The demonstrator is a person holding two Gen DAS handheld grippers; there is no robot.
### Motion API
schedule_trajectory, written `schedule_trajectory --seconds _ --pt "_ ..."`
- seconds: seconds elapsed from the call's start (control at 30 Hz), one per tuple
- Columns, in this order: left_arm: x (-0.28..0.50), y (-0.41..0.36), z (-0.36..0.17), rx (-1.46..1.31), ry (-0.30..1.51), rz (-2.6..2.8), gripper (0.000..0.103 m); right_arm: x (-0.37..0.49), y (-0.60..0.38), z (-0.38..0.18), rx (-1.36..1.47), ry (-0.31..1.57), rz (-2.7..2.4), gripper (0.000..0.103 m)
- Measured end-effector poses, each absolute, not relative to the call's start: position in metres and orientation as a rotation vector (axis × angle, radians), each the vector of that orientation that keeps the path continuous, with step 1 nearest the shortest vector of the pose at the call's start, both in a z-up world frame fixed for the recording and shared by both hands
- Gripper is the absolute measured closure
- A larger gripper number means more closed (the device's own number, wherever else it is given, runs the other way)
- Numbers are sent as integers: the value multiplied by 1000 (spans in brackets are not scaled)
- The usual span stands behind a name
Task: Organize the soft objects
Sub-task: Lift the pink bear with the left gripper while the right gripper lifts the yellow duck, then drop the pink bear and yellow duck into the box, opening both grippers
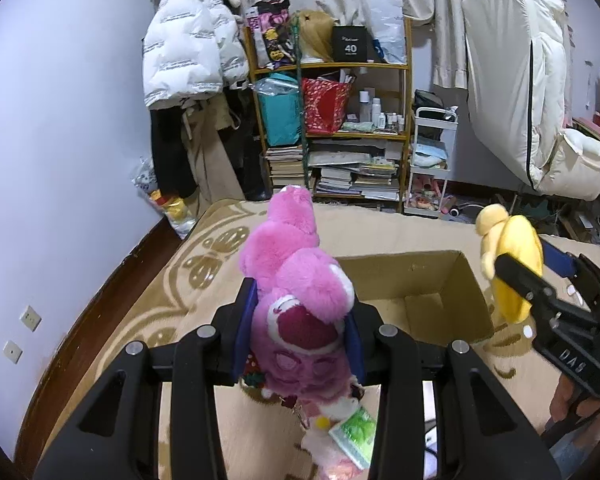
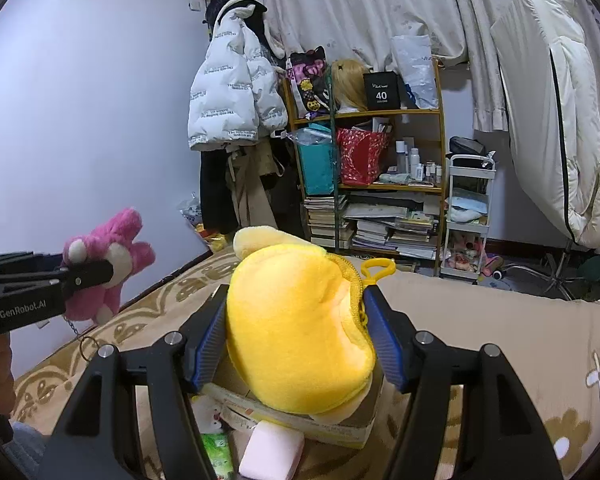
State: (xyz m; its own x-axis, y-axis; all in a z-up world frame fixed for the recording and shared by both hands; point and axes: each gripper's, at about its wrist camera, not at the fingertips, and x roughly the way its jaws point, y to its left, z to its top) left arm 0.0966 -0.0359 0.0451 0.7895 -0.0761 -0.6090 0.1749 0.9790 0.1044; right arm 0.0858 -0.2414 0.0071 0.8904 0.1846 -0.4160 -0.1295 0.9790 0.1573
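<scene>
My left gripper is shut on a pink plush bear and holds it in the air, just left of an open cardboard box on the patterned bedspread. My right gripper is shut on a yellow plush pouch with a zipper and a yellow clip, held above the box. In the left wrist view the right gripper holds the yellow plush over the box's right edge. In the right wrist view the left gripper and pink bear are at the left.
Small items lie below the grippers: a green packet, a pale pink block and a small white plush. A cluttered shelf, hanging white jacket, white trolley and folded mattress stand beyond the bed.
</scene>
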Motion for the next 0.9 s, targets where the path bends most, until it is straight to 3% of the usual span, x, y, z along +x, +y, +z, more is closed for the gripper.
schedule_trajectory --seconds 0.9 --pt "166 -62 -42 95 782 -274 65 137 -248 -68 129 589 211 33"
